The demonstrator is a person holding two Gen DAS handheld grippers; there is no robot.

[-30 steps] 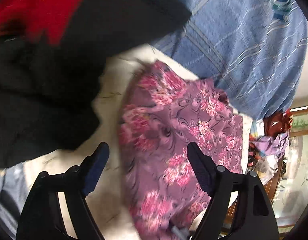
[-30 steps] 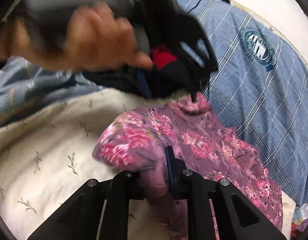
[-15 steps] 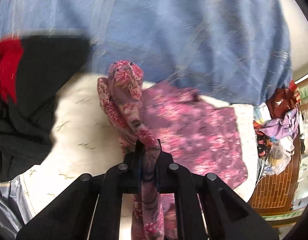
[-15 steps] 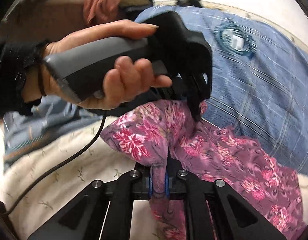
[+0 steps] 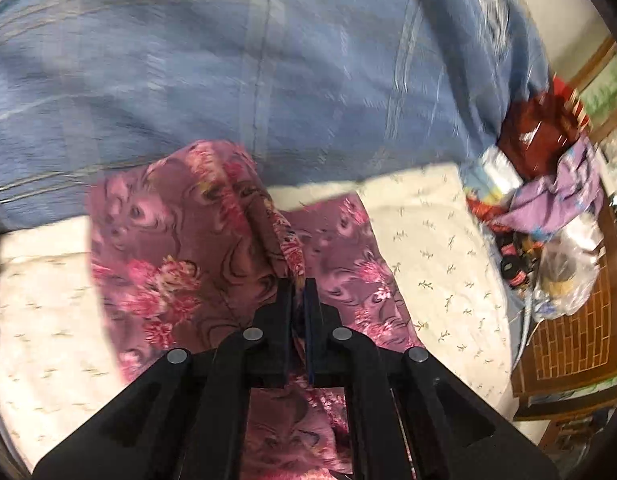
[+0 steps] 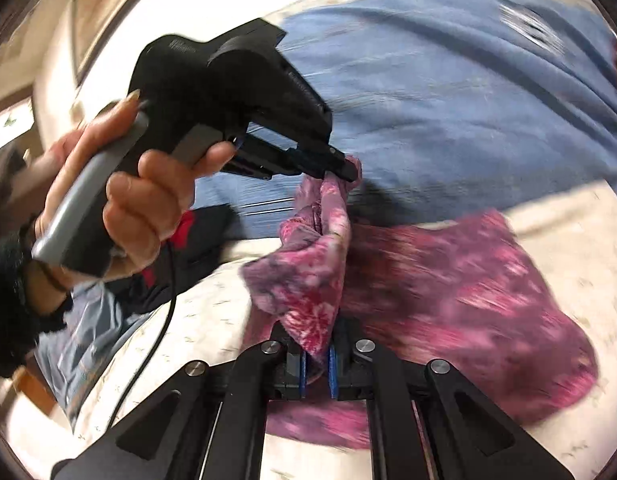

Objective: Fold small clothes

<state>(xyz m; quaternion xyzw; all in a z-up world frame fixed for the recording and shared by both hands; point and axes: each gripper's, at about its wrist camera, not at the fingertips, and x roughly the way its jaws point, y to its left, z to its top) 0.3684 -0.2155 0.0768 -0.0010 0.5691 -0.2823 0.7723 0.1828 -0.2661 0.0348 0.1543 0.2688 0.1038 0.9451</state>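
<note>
**Both grippers pinching the same floral cloth**

Heads up, both views are pretty smeared, so the fine print on the fabric is mush, especially on the right side. The left gripper [image 5: 298, 284] has its fingers squeezed nearly together on a raised ridge of the purple floral garment [image 5: 180, 248]; only a thin sliver of cloth shows between the pads, and whatever hangs below them is hidden by the gripper body. From the other camera you can see that same left gripper [image 6: 346, 168] with its tips biting a bunched peak of the cloth, held by the left hand [image 6: 120, 200], whose wrist is cut off at the frame edge.

The right gripper [image 6: 316, 360] is clamped on a hanging fold of the garment [image 6: 468, 300], with blue pads either side of it. The rest of the cloth spreads out to the right of the fingers on the cream sprig-print sheet [image 5: 436, 240].

Beyond the fingers lies a big blue striped blanket [image 5: 268, 60]. Left of the right gripper, behind the hand, there's a dark red-and-black garment [image 6: 188, 236], mostly hidden. Far right of the left fingers is a blurry clutter pile [image 5: 548, 208]; can't tell what's in it.
</note>
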